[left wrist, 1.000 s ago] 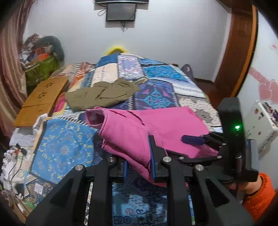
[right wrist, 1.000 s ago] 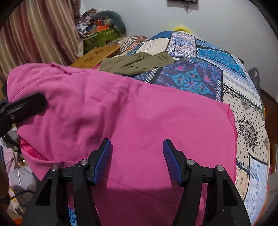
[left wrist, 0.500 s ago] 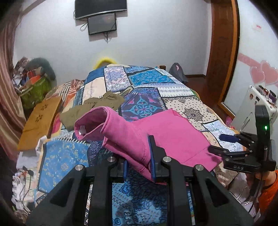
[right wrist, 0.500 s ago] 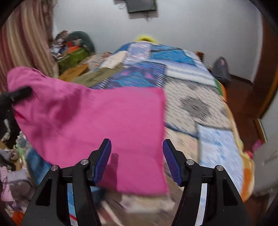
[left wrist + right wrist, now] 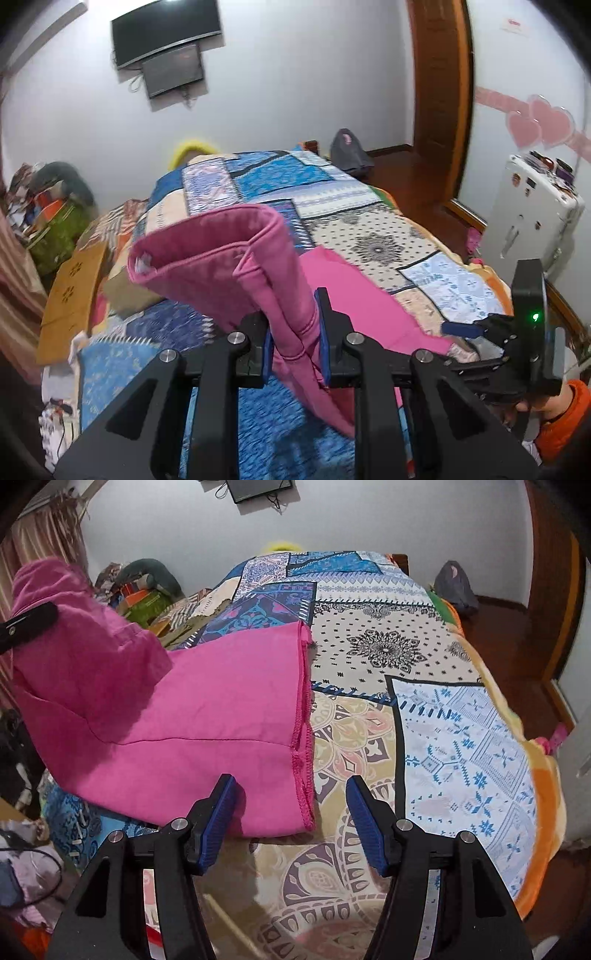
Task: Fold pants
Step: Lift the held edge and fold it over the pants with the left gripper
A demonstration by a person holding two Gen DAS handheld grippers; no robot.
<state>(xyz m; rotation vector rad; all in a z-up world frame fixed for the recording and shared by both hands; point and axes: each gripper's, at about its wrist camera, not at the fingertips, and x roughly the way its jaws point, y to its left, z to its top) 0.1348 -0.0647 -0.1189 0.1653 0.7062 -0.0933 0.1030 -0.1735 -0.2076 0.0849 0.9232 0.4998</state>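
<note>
The pink pants [image 5: 192, 716] lie partly on the patchwork bedspread [image 5: 436, 716], leg hems toward the right. My left gripper [image 5: 295, 343] is shut on the waistband end [image 5: 229, 258] and holds it raised above the bed; it shows at the left of the right wrist view [image 5: 29, 626]. My right gripper [image 5: 291, 819] is open and empty, just in front of the hem corner [image 5: 306, 812], above the bed. It also shows at the right of the left wrist view [image 5: 461, 328].
Olive-green clothing [image 5: 125, 295] lies on the bed's left side, beside a wooden board [image 5: 72, 284]. Clutter is piled at the far left [image 5: 144, 587]. A white appliance [image 5: 535, 218] and a wooden door frame [image 5: 439, 92] stand to the right.
My left gripper has lifted the waistband end higher. My right gripper has drawn back off the pants toward the hem, open throughout.
</note>
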